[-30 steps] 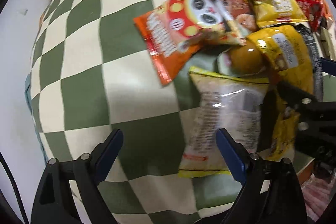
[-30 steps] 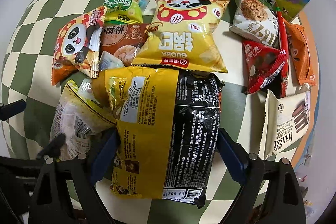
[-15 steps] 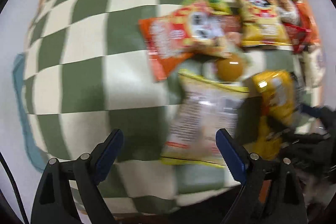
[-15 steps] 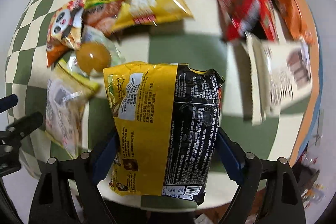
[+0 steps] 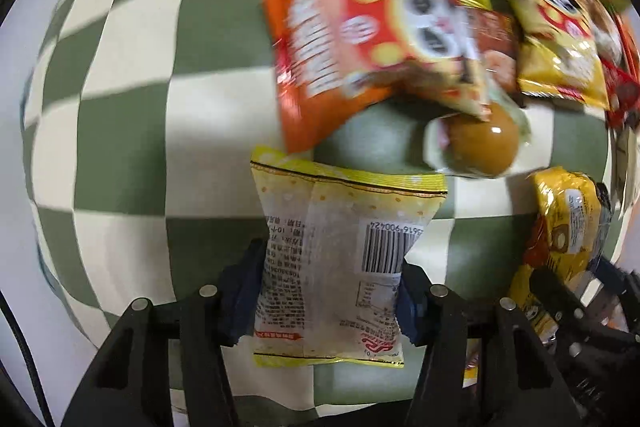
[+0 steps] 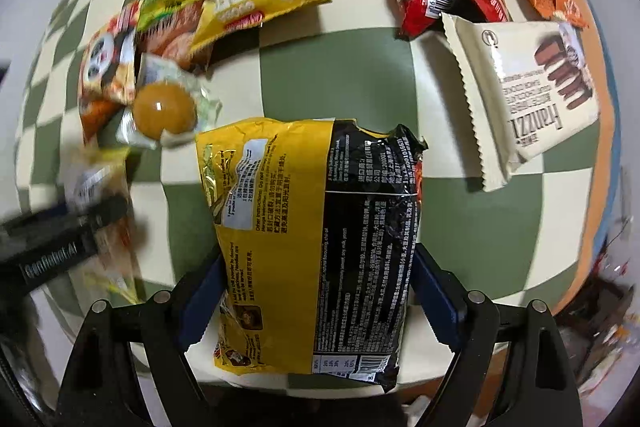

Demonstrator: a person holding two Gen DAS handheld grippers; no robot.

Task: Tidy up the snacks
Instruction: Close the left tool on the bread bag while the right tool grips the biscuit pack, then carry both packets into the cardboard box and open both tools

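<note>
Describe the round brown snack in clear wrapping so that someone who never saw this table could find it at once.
Start at the green-and-cream checkered tablecloth and find the pile of bags at its far left. The brown ball in clear wrap lies at the near edge of that pile, just below the orange panda bag. It is the only round, glossy item; its neighbours are all flat printed packets.

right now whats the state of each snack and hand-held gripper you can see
left hand-held gripper: closing on the clear packet
clear packet: sealed, between the pads
right hand-held gripper: shut on the noodle packet
noodle packet: sealed, held
brown ball snack: wrapped, lying loose
cream cookie pack: sealed, lying flat
</note>
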